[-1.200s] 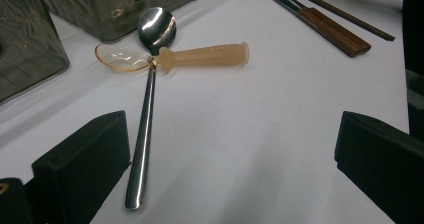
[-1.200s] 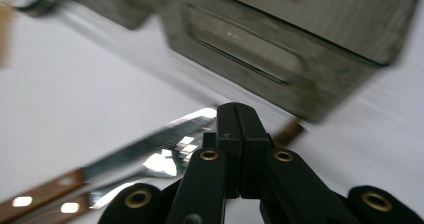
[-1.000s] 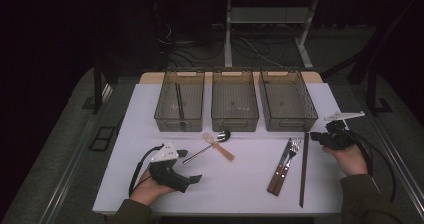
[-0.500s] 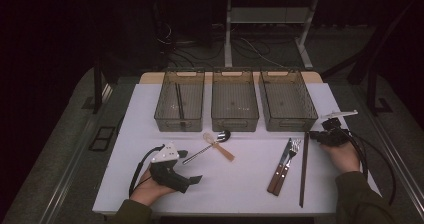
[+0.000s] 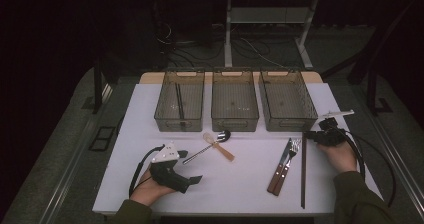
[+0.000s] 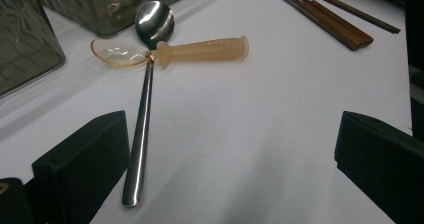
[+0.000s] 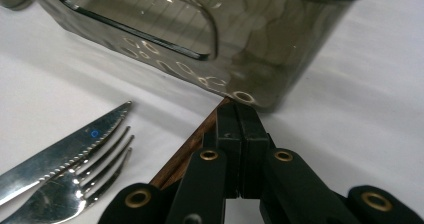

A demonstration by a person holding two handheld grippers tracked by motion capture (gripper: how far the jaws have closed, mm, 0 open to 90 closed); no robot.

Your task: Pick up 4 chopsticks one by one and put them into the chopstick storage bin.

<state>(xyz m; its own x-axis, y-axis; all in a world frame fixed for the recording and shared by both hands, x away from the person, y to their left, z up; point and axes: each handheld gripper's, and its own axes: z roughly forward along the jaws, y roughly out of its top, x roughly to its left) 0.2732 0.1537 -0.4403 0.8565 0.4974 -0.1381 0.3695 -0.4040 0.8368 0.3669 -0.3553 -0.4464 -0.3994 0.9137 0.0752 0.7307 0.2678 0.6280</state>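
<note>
Fingers (image 7: 240,134) pressed together beside right bin (image 5: 287,100); chopstick (image 5: 179,100) in left bin (image 5: 165,115).

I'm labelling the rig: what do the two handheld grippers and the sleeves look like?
Both are black. The left gripper carries a grey three-cornered plate and a looping black cable; its jaws are blocky. The right gripper has brass-coloured rivets on linked arms and a black cable. Sleeves are olive green.

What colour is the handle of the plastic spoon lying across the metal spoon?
Translucent pale orange, almost peach. The plastic spoon shows best in the left gripper view.
</note>
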